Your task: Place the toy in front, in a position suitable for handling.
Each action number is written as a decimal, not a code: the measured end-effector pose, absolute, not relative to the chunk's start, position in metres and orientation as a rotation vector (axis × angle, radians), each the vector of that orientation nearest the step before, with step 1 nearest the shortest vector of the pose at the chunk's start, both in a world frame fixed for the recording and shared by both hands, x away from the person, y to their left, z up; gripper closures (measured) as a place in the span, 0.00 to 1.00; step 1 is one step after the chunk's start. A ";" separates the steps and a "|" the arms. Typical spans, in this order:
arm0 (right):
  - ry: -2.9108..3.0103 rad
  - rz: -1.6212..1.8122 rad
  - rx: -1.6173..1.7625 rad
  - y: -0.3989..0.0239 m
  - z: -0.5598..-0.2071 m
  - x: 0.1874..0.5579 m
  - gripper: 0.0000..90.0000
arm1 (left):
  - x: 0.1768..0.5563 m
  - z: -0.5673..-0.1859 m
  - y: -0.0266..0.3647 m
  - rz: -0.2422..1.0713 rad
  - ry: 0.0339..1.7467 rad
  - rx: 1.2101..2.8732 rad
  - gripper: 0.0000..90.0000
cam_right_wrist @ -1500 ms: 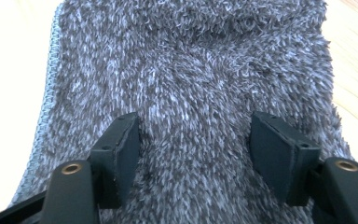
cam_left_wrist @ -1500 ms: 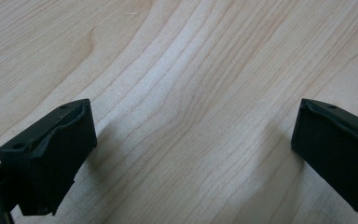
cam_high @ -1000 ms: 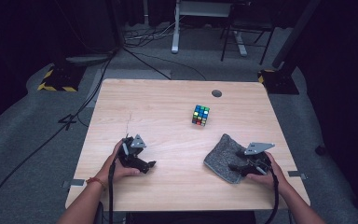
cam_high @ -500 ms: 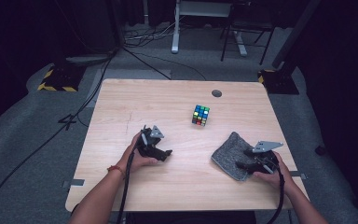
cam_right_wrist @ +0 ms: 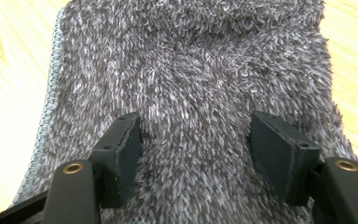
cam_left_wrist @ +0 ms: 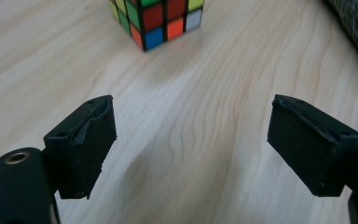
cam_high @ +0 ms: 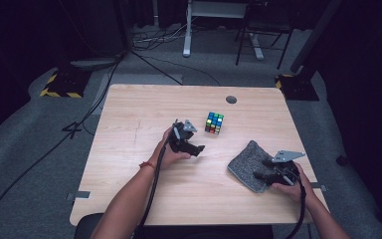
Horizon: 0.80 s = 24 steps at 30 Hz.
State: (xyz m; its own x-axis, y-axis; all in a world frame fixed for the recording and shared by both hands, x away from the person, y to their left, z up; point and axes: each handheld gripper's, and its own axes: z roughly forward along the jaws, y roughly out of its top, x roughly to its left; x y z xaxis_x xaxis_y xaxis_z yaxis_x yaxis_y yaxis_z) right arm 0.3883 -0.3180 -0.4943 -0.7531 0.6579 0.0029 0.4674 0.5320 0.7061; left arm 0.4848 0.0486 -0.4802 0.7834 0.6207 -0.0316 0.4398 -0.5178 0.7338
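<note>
Your left gripper (cam_high: 197, 148) has travelled from the near-left part of the table (cam_high: 129, 199) toward its middle over the last second and now sits just short of the puzzle cube (cam_high: 214, 122), near it but not touching. Its jaws have just been closing from full spread to roughly half; in the left gripper view they stand apart with bare wood between them, nothing pinched, and the cube (cam_left_wrist: 156, 21) lies ahead, a little to the left of their centre line. Read that as an approach to the cube: the gap looks pre-set for it, but the grab is not yet made. The cube itself has not shifted; it stands beyond the table's middle, toward the far edge, below the round cable port (cam_high: 231, 99). At the right, the grey fuzzy cloth (cam_high: 246, 164) lies near the near-right corner, and your right gripper (cam_high: 263, 169) has barely moved. Its jaws are spread, resting on the cloth (cam_right_wrist: 191, 70) without pinching it.
</note>
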 end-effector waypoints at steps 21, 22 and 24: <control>2.503 1.048 0.945 -0.318 -0.495 0.388 0.39 | 0.524 -0.469 -0.024 0.443 0.927 2.107 0.17; 2.503 1.048 0.945 -0.318 -0.495 0.388 0.39 | 0.526 -0.470 -0.026 0.448 0.942 2.105 0.17; 2.502 1.048 0.946 -0.318 -0.495 0.388 0.39 | 0.531 -0.473 -0.029 0.455 0.983 2.092 0.18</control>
